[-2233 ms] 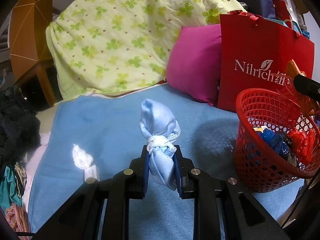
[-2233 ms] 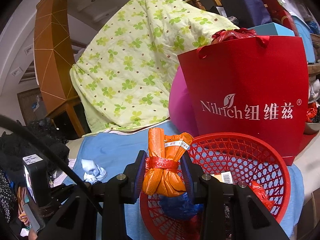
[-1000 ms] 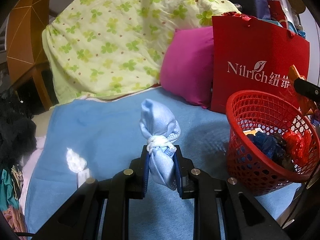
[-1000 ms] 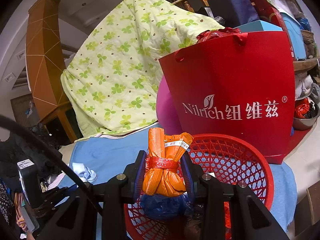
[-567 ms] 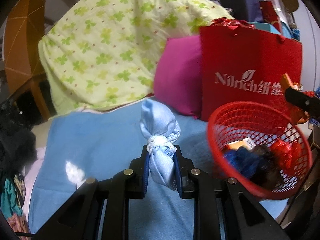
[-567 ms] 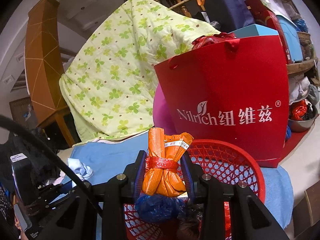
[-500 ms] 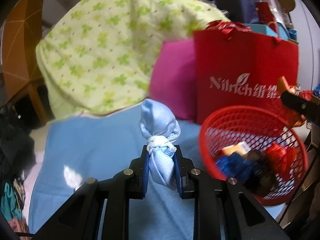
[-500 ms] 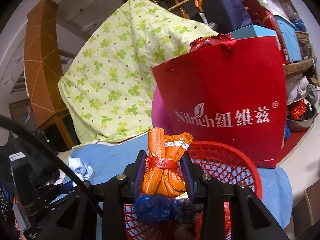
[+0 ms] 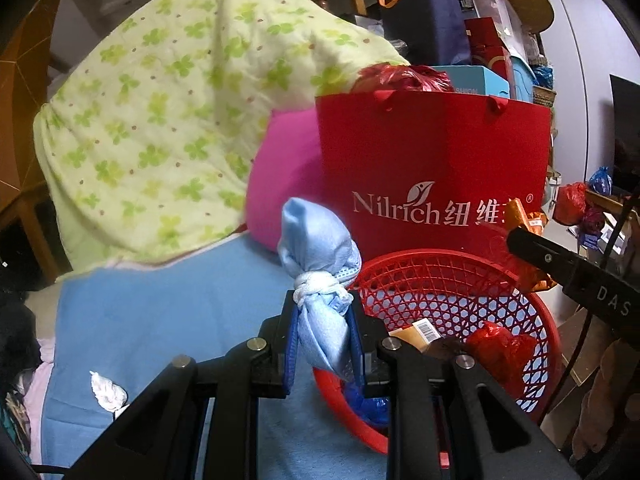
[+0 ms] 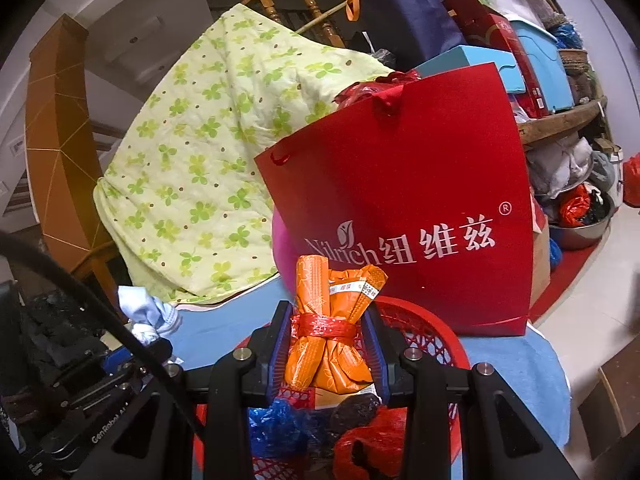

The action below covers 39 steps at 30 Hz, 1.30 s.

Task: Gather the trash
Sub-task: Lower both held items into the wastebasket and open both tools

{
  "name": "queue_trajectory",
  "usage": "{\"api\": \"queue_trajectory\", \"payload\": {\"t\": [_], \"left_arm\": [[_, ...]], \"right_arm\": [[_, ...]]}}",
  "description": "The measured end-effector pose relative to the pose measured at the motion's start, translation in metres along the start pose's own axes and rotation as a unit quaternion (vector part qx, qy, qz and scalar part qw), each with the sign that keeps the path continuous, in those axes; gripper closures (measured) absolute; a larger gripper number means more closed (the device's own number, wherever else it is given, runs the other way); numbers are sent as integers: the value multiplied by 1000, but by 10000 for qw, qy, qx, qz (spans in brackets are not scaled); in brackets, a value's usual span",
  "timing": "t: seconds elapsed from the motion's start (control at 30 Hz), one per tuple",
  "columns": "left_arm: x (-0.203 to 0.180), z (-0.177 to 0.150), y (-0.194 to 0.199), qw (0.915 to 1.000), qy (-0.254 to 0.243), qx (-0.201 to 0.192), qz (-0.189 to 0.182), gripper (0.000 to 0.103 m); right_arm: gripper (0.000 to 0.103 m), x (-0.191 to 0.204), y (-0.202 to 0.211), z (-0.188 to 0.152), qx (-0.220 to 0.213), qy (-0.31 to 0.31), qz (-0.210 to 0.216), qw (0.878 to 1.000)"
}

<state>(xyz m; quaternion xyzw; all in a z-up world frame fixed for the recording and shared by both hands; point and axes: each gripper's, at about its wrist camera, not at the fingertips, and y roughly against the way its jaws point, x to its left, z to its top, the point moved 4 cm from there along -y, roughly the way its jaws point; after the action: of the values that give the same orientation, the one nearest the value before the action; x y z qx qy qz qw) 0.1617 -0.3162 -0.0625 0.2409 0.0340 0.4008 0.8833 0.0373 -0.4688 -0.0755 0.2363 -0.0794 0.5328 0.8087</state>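
Setting: cluttered room; blue blanket [image 9: 168,308] spread under the grippers, clover-print quilt [image 9: 160,120] heaped beyond it, red Nilrich gift bag [image 9: 432,168] and magenta pillow [image 9: 288,176] standing behind the basket.
Left gripper [image 9: 324,344]: closed on a knotted light-blue mask bundle [image 9: 320,280], long axis upright between the fingers, white knot just above the fingertips.
Right gripper [image 10: 328,354]: clamped on an orange wrapper bundle [image 10: 332,320] tied with red string, also upright.
Key relation: red mesh basket [image 9: 440,280] lies just ahead and to the right of the left gripper, its near rim under the right finger; directly below and ahead of the right gripper. Right hand judged nearer to a drop.
Basket contents: crumpled blue plastic [image 10: 276,420], red plastic [image 9: 500,344], a barcoded carton [image 9: 420,330], a dark lump.
Remaining trash: white tissue wad [image 9: 108,390] on the blanket, left of and below the left gripper.
Judged step: both bundles carried to the basket, neither released yet.
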Motion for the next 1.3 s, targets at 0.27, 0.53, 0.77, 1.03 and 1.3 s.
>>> {"api": "queue_trajectory", "payload": {"t": [0.27,0.53,0.77,1.03,1.3], "left_arm": [[4,-1,-1,9998,95,118,-98,79],[2,4,7,9960,355,253,-774,79],[-10,0,1,9954,227,344,-861,79],[-14,-7,-10,9956,115,514,-769,79],[-13,-7,-11,9957,118,531,-748,78]], "right_arm": [[65,-1,-2,0,-5,17,-12,10000],[65,-2,1,3,-78,-109,53,9999],[65,0,1,2,-51,-136,88,9999],[65,2,0,0,-8,-147,113,9998],[65,8,-2,-2,44,-124,155,9998]]}}
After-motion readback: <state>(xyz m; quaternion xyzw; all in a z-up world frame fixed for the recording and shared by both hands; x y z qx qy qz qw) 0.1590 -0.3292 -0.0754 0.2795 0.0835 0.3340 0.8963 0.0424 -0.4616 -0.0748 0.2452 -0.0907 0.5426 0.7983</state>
